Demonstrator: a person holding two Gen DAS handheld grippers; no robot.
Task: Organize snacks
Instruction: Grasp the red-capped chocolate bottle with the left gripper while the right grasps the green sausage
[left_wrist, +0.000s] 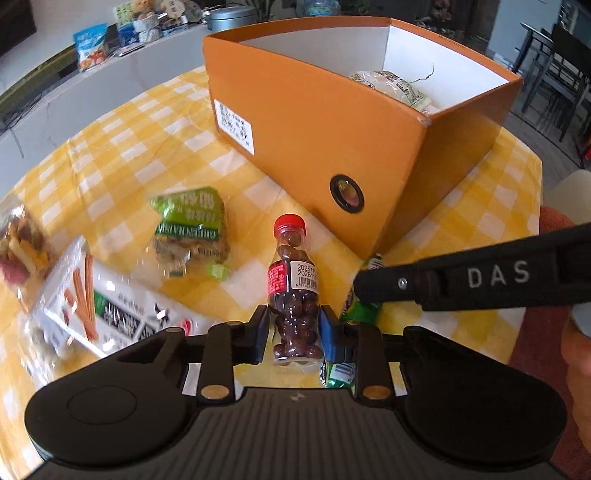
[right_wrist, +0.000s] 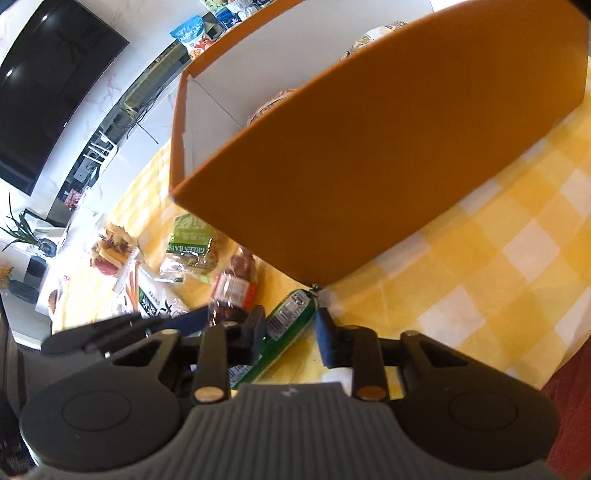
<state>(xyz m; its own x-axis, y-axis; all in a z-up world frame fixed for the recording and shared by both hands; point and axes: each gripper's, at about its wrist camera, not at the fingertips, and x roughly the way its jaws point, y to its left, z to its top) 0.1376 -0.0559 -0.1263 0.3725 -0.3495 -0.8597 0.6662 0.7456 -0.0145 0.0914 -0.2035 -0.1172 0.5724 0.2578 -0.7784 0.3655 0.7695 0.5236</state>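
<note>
A small clear bottle (left_wrist: 293, 291) of brown chocolate balls with a red cap lies on the yellow checked cloth, cap toward the orange box (left_wrist: 332, 122). My left gripper (left_wrist: 295, 330) is shut on its lower body, a pad against each side. A green wrapped sausage stick (right_wrist: 288, 319) lies slantwise just right of the bottle (right_wrist: 232, 291), by the box corner (right_wrist: 369, 166). My right gripper (right_wrist: 290, 332) straddles the stick; the left pad touches it and the blue right pad stands a little apart. One right finger (left_wrist: 443, 280) shows from the side. A wrapped snack (left_wrist: 391, 86) lies inside the box.
A green raisin pack (left_wrist: 192, 229), a white pack printed with orange sticks (left_wrist: 96, 306) and a bag of mixed crisps (left_wrist: 22, 243) lie left of the bottle. A person's hand (left_wrist: 576, 350) is at the right edge. The table's rim curves close on the right.
</note>
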